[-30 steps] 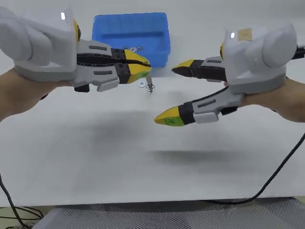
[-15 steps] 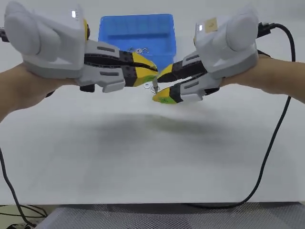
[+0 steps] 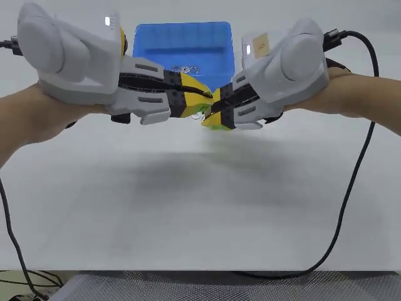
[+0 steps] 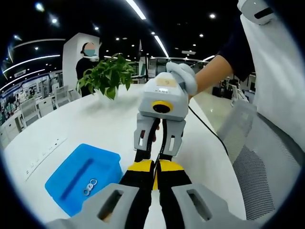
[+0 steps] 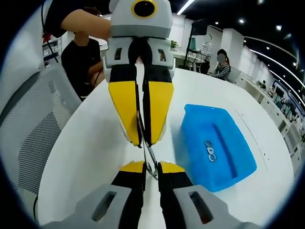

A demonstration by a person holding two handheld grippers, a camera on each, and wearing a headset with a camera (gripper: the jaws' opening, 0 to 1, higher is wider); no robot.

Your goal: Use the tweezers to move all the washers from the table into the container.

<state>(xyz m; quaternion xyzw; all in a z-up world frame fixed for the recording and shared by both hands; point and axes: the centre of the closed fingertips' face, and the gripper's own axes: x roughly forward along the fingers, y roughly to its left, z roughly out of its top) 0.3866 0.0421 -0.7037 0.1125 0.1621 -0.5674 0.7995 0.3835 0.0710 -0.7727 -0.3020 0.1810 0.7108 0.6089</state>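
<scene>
The white table [image 3: 188,207] is bare across its near half. This leaves room for both hands to work in the middle, above the surface. The blue container [image 3: 150,37] sits at the far centre, just beyond the two grippers, so a carry into it would be short.

The left gripper [image 3: 205,101] reaches in from the left and the right gripper [image 3: 215,110] from the right. Their yellow tips meet nose to nose in front of the container. Each has its jaws drawn nearly together on one end of the tweezers [image 5: 144,138]. This looks like a handover or a re-seating of the tool so that one gripper can work it alone.

The tweezers hang in the air between the two sets of tips, above the table. Their long axis lies along the line from one gripper to the other, left to right in the scene. Which end carries the points cannot be made out.

A few washers [image 5: 209,150] already lie together on the container floor.
</scene>
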